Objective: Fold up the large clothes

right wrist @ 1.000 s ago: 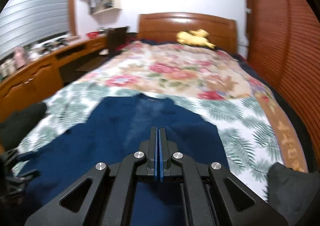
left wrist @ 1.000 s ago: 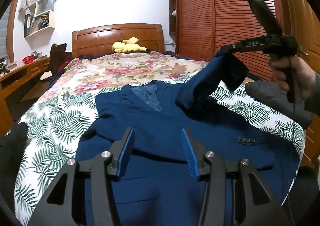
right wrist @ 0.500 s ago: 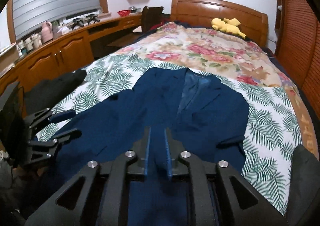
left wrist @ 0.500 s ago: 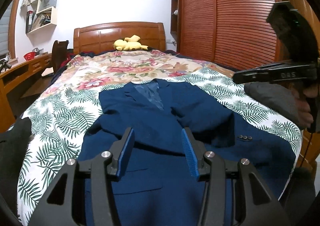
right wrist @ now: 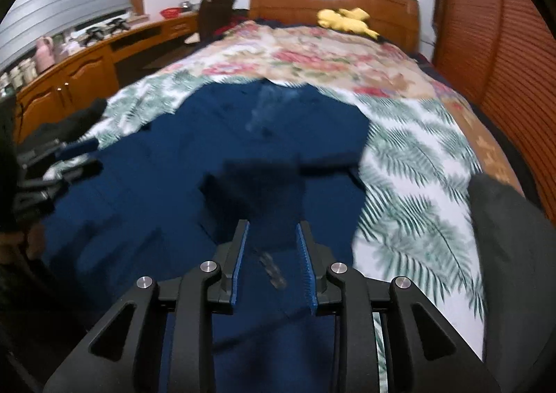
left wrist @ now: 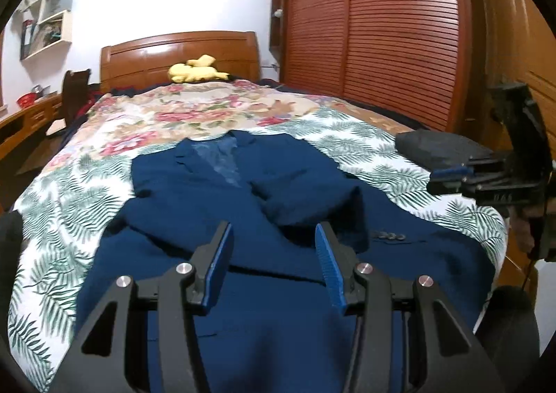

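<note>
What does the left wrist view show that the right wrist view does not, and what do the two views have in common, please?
Only the left wrist view shows the left gripper head-on, open and empty over the jacket, the cuff buttons in sharp focus, and the wardrobe's small shelves.

Only the right wrist view shows the right gripper head-on, its jaws opening with nothing between them, the window blind, and the desk with its clutter.

Both show the blue jacket flat on the patterned bedspread, the yellow soft toy, the headboard and the grey folded garment.

A home bedroom: a bed [left wrist: 87, 163] with wooden headboard [left wrist: 180, 52] at centre, louvred wardrobe doors [left wrist: 375, 34] at right, wall shelves [left wrist: 45, 31] upper left.
</note>
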The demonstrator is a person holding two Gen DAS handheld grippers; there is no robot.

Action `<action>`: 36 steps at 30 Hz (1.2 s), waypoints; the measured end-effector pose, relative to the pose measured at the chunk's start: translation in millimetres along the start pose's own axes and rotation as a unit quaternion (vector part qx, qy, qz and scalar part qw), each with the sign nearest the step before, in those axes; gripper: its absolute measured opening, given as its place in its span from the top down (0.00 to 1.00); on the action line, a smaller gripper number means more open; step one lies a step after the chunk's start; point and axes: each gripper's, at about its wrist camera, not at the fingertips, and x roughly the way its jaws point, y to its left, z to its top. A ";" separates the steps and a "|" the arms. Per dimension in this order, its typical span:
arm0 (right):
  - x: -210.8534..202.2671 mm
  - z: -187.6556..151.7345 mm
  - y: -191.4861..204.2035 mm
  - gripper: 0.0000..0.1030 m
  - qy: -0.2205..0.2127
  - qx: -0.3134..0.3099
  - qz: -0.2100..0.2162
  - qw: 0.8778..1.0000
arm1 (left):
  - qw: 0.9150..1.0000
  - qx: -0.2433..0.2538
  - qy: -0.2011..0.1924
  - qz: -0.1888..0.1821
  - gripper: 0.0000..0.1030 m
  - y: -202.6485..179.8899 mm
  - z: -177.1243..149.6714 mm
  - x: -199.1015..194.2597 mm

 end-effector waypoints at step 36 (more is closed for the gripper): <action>16.7 -65.0 -22.9 0.71 -0.042 0.049 0.060 0.996 | 0.985 0.089 0.137 0.058 0.93 -86.2 40.7 119.8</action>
